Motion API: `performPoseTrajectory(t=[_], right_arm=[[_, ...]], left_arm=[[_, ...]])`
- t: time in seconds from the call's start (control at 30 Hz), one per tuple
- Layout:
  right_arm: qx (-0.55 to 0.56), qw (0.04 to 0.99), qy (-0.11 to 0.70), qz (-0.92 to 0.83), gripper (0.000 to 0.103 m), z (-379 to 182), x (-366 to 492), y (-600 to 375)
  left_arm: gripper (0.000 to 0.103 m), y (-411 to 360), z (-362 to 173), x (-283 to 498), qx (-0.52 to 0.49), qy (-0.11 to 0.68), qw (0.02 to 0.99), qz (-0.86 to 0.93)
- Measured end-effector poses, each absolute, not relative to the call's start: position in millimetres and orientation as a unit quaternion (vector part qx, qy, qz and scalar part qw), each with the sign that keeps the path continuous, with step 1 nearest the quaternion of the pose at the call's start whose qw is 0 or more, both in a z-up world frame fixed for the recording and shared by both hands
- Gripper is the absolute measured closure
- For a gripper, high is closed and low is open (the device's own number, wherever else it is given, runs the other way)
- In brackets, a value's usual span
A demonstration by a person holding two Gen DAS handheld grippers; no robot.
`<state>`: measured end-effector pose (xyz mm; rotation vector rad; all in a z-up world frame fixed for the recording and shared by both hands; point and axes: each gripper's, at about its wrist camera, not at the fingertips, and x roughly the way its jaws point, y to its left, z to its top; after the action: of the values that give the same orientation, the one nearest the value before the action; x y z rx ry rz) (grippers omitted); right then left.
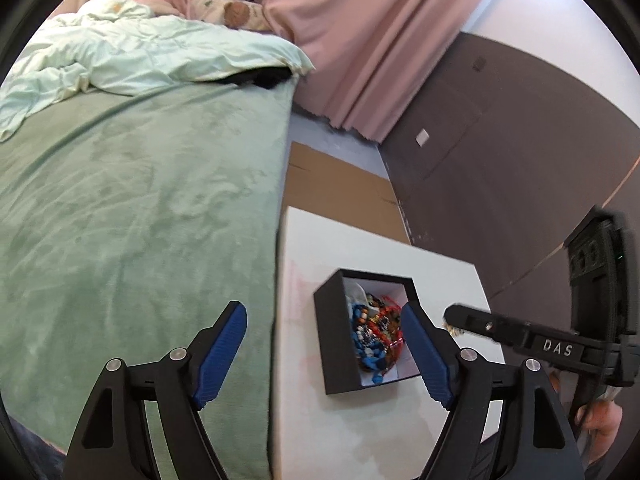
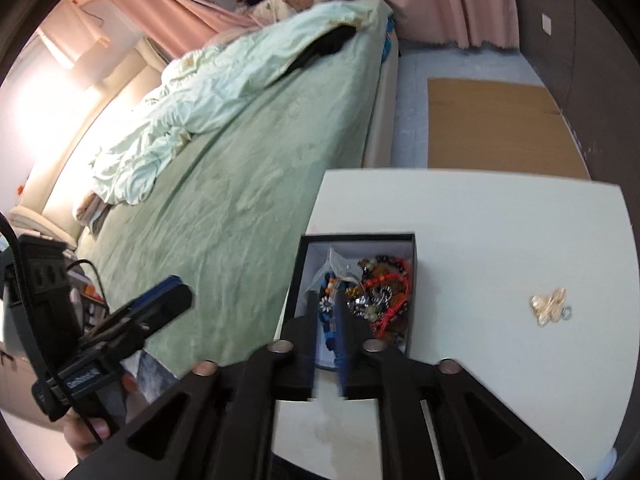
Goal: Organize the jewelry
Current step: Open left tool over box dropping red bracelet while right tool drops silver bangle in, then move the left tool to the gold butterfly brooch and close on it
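Sorting step underway — right tool (image 2: 329, 344) nearly closed, nothing visibly gripped, over the black box (image 2: 414, 280) of beaded jewelry (image 2: 384, 292) on the white worktop (image 2: 500, 220); left tool (image 1: 324, 356) spread wide. Gold butterfly piece (image 2: 550, 306) lies loose, well apart — likely next pick, needs a low pinch

Open black box (image 2: 415, 264) holds tangled beads (image 2: 384, 292) — gold brooch (image 2: 550, 306) lies apart.

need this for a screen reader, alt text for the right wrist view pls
The right hand-held gripper, its fingers close together, reaches over an open black box of tangled bead jewelry on a white table. A small gold piece lies apart on the table, a green bed to the left.
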<state>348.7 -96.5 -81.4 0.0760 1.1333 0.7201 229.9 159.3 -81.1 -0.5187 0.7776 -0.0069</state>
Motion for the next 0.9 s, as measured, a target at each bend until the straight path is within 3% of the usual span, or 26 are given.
performPoseTrajectory(t=[0.03,0.07,0.1,0.43,0.5,0.57,0.6,0.9], right_arm=[[0.042,0.787,0.519,0.331,0.048,-80.7,346.9,-99.3],[0.047,0.793,0.511,0.328,0.035,-79.8,343.7,-102.1],[0.051,0.798,0.504,0.326,0.031,-78.6,340.2,-106.2],[0.117,0.813,0.481,0.306,0.029,-83.4,312.9,-166.2],[0.131,0.815,0.480,0.296,0.025,-85.8,311.0,-180.1],[0.153,0.819,0.475,0.284,0.011,-87.4,308.3,-200.3],[0.159,0.820,0.474,0.280,0.008,-87.6,308.0,-206.1],[0.202,0.834,0.456,0.238,0.000,-84.6,302.1,-272.9]], left_arm=[[0.023,161.2,-80.4,226.9,-0.253,0.368,0.895,-0.001],[0.023,162.4,-80.0,224.4,-0.255,0.362,0.896,0.001],[0.023,163.0,-80.0,221.7,-0.256,0.357,0.898,0.002],[0.023,131.2,-78.4,214.4,-0.225,0.339,0.913,0.001],[0.023,122.1,-74.4,213.6,-0.222,0.335,0.916,-0.005],[0.023,111.6,-70.8,214.2,-0.219,0.334,0.917,-0.017],[0.023,106.5,-68.8,214.9,-0.216,0.336,0.916,-0.023],[0.023,55.1,-49.3,222.8,-0.158,0.340,0.927,-0.034]])
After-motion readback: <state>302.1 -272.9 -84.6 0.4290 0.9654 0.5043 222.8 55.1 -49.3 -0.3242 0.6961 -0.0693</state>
